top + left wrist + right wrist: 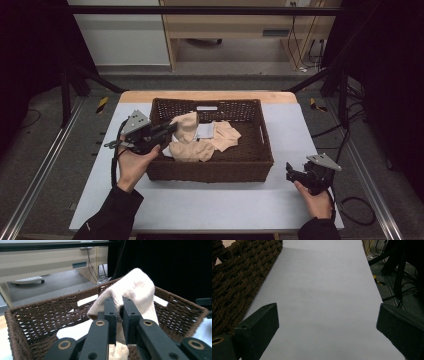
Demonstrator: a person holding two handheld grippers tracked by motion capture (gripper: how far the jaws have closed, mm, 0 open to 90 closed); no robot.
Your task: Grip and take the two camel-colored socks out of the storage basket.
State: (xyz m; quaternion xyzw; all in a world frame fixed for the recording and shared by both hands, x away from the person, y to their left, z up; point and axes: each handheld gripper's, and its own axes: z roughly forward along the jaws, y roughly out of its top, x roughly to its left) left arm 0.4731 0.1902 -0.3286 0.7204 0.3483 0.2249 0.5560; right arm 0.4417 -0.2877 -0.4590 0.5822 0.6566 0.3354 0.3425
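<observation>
Over the basket's left rim in the high view, left gripper holds a beige sock lifted above the brown wicker basket; more beige socks lie inside. Right gripper rests on the white table, right of the basket. Left gripper view: jaws pinched on the sock, which drapes over them, basket wall behind. Right gripper view: jaws spread wide, nothing between, tabletop below, basket at left.

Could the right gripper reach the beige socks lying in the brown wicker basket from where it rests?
Probably yes: the right gripper sits open beside the brown wicker basket, whose top is open above the beige socks.
</observation>
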